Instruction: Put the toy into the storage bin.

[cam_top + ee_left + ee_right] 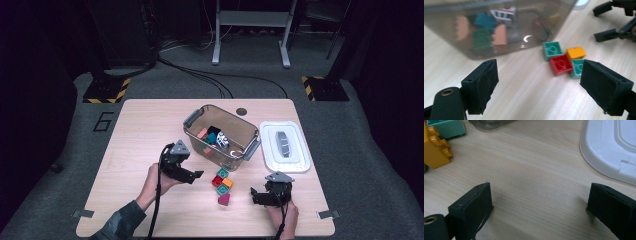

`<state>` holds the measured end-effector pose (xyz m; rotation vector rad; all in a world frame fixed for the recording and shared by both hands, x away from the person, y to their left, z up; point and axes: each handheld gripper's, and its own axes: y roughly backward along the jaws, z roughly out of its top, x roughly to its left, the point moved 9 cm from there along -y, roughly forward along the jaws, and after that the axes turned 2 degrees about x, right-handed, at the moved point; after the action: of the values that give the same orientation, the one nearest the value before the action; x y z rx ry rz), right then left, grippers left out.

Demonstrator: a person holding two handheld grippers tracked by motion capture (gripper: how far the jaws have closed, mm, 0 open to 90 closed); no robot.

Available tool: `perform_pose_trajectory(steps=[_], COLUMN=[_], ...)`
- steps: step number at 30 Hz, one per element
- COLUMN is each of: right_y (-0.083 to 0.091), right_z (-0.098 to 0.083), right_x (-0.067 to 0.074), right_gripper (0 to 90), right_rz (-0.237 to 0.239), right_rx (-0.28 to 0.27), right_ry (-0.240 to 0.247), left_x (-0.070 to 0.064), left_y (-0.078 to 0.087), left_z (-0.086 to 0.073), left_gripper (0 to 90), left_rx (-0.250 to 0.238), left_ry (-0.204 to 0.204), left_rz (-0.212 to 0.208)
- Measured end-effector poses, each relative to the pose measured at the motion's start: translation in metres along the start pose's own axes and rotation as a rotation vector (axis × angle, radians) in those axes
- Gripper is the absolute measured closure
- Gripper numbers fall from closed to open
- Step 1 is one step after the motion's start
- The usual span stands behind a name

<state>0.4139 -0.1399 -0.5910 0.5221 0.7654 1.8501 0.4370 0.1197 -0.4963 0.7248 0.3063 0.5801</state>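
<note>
A small cluster of bricks lies on the wooden table (140, 130) just in front of the clear bin (248, 150): a teal brick (222, 173), a red brick (218, 181), an orange brick (227, 183) and a magenta brick (224, 199). My left gripper (196, 176) stands just left of the cluster, open, with nothing between its jaws. In the left gripper view the red brick (561, 64), the teal brick (552, 49) and the orange brick (576, 52) lie ahead of the left gripper (539, 85). My right gripper (254, 196) rests to the right of the cluster, open and empty.
The bin holds several bricks, among them a teal one (213, 136) and a white block (222, 140). Its white lid (285, 146) lies flat to the right of it. In the right gripper view the lid (609, 147) sits at the upper right, the orange brick (435, 147) at the left.
</note>
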Motion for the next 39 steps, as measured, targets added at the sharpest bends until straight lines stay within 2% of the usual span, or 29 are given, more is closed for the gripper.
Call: perform_pose_trajectory(steps=[4, 5, 7, 11, 14, 18, 24, 27, 33, 35, 39], right_y=[0.0, 0.0, 0.0, 0.0, 0.0, 0.0, 0.0, 0.0, 0.0, 0.0, 0.0], right_z=[0.0, 0.0, 0.0, 0.0, 0.0, 0.0, 0.0, 0.0, 0.0, 0.0, 0.0], right_x=[0.0, 0.0, 0.0, 0.0, 0.0, 0.0, 0.0, 0.0, 0.0, 0.0, -0.001], right_gripper=[4.8, 4.8, 4.8, 4.8, 4.8, 4.8, 4.8, 4.8, 4.9, 4.9, 5.0], right_rz=[-0.002, -0.002, -0.002, -0.003, -0.001, -0.001, -0.001, -0.002, -0.003, -0.003, -0.002], right_rx=[0.0, 0.0, 0.0, 0.0, -0.001, -0.001, -0.001, 0.0, -0.002, -0.001, -0.002], right_ry=[-0.001, -0.001, -0.001, -0.001, -0.002, 0.0, -0.001, -0.001, -0.002, -0.002, -0.005], left_x=[-0.018, -0.021, -0.03, -0.048, -0.063, -0.079, -0.101, -0.108, -0.111, -0.111, -0.112], left_y=[-0.014, -0.017, -0.023, -0.033, -0.042, -0.055, -0.072, -0.077, -0.078, -0.077, -0.074], left_z=[-0.01, -0.012, -0.015, -0.017, -0.019, -0.02, -0.022, -0.023, -0.029, -0.032, -0.036], left_gripper=[14.4, 14.4, 14.4, 14.4, 14.9, 16.6, 28.6, 35.3, 52.2, 56.1, 57.1], left_rx=[0.0, 0.004, 0.012, -0.002, 0.0, 0.003, 0.014, 0.021, 0.013, 0.019, 0.013], left_ry=[-0.006, -0.01, 0.0, -0.008, -0.029, -0.063, -0.131, -0.163, -0.234, -0.239, -0.237], left_rz=[-0.032, -0.029, -0.06, -0.082, -0.103, -0.109, -0.12, -0.114, -0.048, -0.047, -0.074])
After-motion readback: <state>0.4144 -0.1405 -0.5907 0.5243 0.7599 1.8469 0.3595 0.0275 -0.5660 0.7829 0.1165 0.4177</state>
